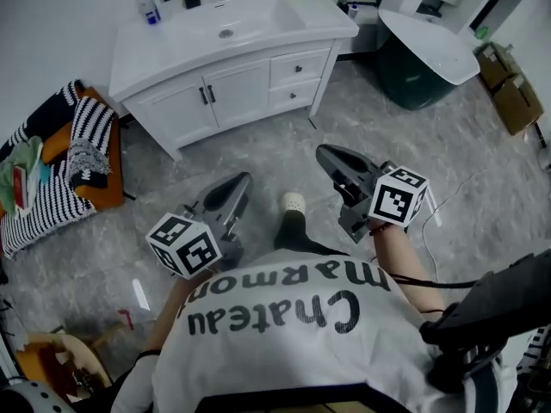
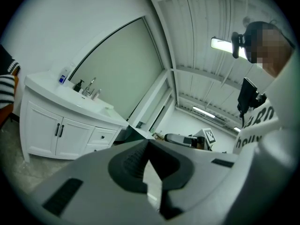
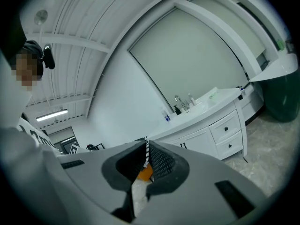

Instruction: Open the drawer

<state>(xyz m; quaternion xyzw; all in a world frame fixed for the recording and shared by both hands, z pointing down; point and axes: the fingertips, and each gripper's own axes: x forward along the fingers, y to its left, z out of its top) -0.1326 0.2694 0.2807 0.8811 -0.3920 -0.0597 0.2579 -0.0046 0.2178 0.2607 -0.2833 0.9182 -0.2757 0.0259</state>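
Note:
The white vanity [image 1: 176, 74] stands across the marble floor, with two drawers to the right of its doors: an upper drawer [image 1: 299, 66] and a lower drawer [image 1: 295, 94], both closed, each with a small dark knob. The left gripper view shows the upper drawer [image 2: 104, 136] far off, and so does the right gripper view [image 3: 226, 126]. My left gripper [image 1: 239, 181] and right gripper [image 1: 325, 151] are held in front of the person's body, well short of the vanity. Both are shut with nothing between their fingers.
Striped cloths lie on an orange seat [image 1: 82, 149] at the left. A white tub on a dark green base [image 1: 426, 54] and cardboard boxes [image 1: 510, 89] stand at the upper right. The person's socked foot [image 1: 293, 205] is between the grippers. Bottles stand by the basin [image 1: 225, 31].

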